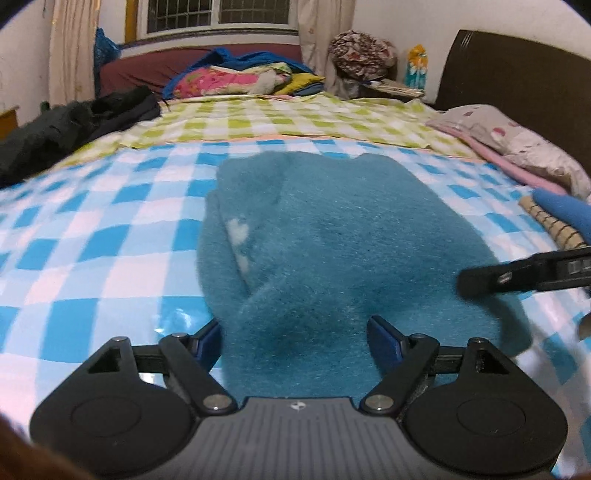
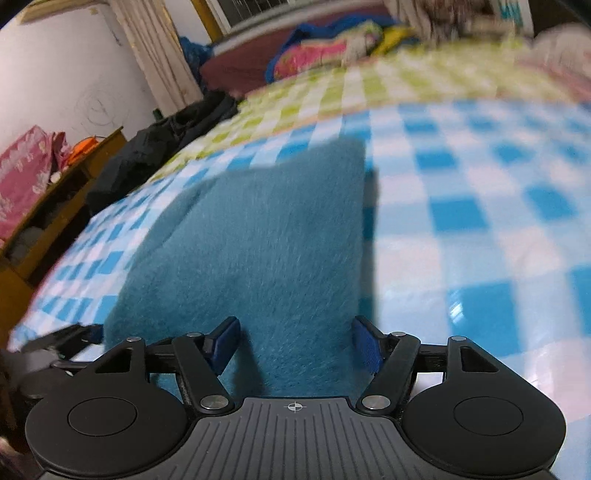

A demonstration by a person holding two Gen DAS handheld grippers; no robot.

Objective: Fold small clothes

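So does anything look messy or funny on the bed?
The fuzzy teal garment is bunched and lumpy along its left edge, not yet neat. A black garment lies crumpled at the far left of the bed. Nothing looks torn or spilled.

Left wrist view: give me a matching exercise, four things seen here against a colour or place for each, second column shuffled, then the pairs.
Things:
1. fuzzy garment
2. dark clothing pile
3. headboard
4. window

Descriptions:
A. brown, at the bed's right end
B. teal, lying on the blue checked sheet in front of the left gripper
C. behind the bed, barred, between curtains
D. black, on the bed's left edge

Pairs: 1-B, 2-D, 3-A, 4-C
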